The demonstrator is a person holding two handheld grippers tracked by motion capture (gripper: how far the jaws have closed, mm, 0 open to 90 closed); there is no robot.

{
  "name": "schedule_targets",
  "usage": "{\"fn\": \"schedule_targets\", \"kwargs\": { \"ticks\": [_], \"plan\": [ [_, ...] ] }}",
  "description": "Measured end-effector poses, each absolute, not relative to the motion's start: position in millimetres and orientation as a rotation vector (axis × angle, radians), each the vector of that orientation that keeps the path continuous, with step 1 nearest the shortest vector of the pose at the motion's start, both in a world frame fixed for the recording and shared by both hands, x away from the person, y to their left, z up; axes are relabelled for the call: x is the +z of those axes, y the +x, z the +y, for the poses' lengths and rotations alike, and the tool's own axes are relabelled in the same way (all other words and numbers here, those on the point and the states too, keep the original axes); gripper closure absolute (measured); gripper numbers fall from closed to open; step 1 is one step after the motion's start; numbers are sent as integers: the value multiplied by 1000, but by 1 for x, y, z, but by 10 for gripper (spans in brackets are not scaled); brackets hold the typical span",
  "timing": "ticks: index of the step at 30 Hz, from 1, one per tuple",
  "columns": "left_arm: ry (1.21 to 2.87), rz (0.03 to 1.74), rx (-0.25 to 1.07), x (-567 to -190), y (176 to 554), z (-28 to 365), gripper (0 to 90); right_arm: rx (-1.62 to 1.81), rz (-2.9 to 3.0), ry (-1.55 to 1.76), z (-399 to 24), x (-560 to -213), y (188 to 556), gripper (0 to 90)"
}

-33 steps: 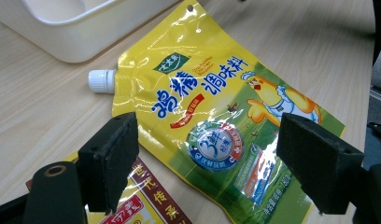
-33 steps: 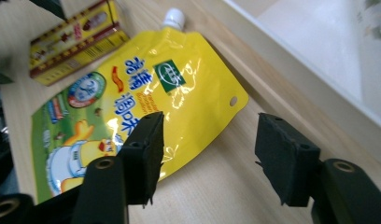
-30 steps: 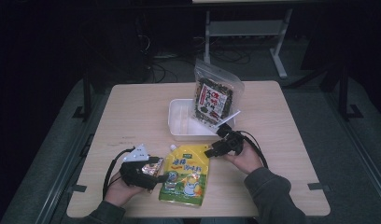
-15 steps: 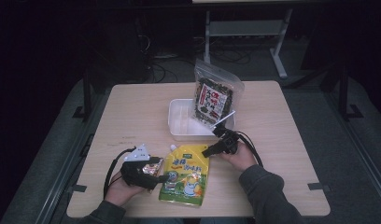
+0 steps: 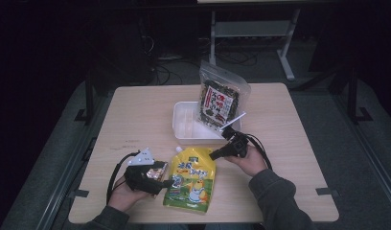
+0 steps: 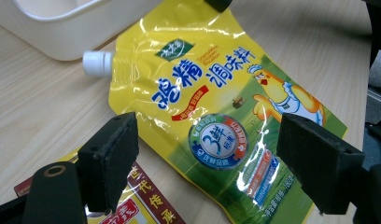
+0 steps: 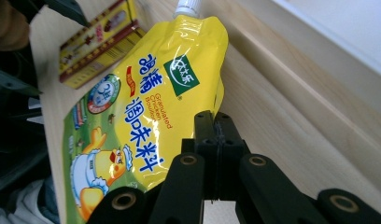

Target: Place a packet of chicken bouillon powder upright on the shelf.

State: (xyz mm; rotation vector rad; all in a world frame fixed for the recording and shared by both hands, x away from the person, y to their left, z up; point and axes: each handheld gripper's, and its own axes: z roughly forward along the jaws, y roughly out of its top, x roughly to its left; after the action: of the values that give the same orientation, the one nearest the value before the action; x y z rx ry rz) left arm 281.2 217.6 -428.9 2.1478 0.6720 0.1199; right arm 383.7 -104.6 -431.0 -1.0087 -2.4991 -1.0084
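The yellow pouch (image 5: pixel 189 179) lies flat on the surface (image 5: pixel 136 115); the right tongs (image 5: pixel 214 155) have just closed, pinching its upper edge, while the left tongs (image 5: pixel 168 183) gape wide at its left side.

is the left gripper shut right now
No: in the left gripper view the left gripper has its two black jaws standing wide apart over the yellow pouch, pressing on nothing.

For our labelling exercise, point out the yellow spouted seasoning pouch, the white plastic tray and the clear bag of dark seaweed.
yellow spouted seasoning pouch (image 5: pixel 191 181), high view, printed front.
white plastic tray (image 5: pixel 176 120), high view, left rim.
clear bag of dark seaweed (image 5: pixel 217 101), high view, front label.
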Motion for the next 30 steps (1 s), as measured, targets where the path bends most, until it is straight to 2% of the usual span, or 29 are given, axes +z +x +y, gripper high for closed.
{"fn": "schedule_targets", "kwargs": {
  "ticks": [15,22,26,30],
  "plan": [
    [2145,683,102,-432,285,211,196,-1182,-2507,-946,-119,-395,363,898],
    [2128,705,48,-437,289,209,187,-1252,-2513,-900,-120,-377,355,899],
    [2104,709,-55,-440,293,209,253,-1290,-2507,-880,-122,-370,351,899],
    [2078,690,-141,-443,296,209,372,-1301,-2517,-861,-122,-366,349,899]
  ]
}}
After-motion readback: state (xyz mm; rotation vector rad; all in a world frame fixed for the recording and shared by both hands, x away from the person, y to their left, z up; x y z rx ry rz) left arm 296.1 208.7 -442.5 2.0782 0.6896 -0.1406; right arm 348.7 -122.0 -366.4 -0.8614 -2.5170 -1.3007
